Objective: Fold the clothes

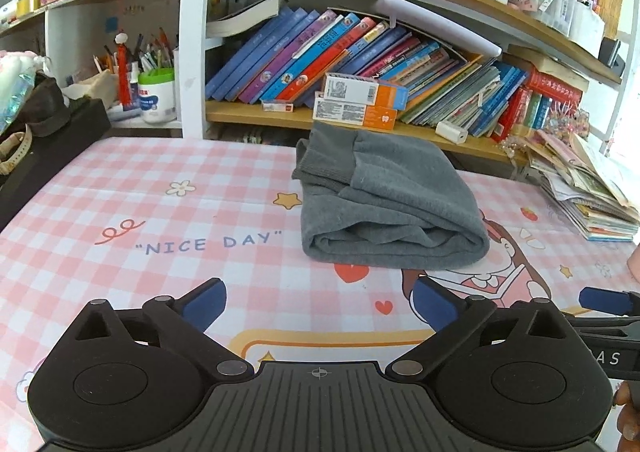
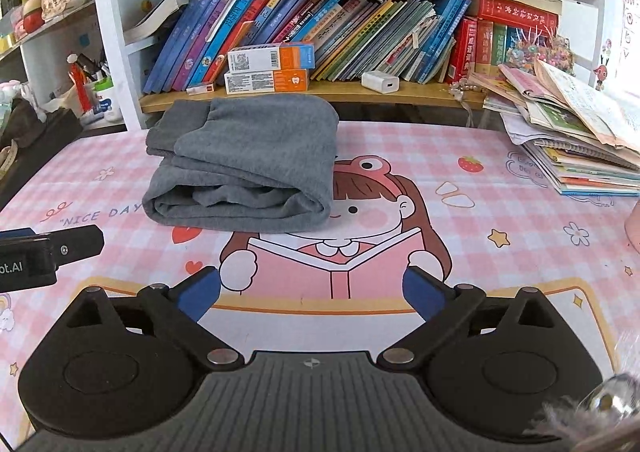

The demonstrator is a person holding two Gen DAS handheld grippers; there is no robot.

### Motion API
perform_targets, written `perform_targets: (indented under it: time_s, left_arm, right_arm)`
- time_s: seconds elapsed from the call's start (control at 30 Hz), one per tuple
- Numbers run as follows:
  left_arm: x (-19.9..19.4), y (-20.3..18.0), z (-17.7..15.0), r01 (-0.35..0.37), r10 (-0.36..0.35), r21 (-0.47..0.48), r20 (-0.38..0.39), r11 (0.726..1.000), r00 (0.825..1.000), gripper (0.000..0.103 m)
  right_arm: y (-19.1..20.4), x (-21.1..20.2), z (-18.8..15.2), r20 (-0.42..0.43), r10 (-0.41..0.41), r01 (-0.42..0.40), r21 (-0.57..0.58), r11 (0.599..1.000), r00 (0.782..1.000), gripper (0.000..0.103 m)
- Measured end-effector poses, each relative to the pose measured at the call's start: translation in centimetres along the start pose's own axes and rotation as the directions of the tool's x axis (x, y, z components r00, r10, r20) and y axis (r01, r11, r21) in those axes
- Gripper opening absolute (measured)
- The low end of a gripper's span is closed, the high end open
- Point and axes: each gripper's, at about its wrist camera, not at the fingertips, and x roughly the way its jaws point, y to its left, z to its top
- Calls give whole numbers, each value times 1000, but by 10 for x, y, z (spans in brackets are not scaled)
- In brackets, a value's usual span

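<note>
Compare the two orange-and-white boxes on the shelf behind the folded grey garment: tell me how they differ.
The upper box ends in a blue panel at its right; the lower box is orange to its right end. The upper box shows a barcode; on the lower box none is visible. The upper box sits shifted slightly right and tilted on the lower box, which lies flat on the shelf. Both are long cartons with white printed left parts, lying lengthwise behind the grey garment.
</note>
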Motion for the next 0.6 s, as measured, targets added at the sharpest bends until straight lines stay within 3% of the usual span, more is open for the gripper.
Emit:
perform_targets:
  time_s: [0.6]
  left_arm:
    - [-5,-2,-3,7,-7,10,-8,1000,1000,103]
  right_arm:
    - [2,-3,-2,-14,2,-2,-3,1000,1000,99]
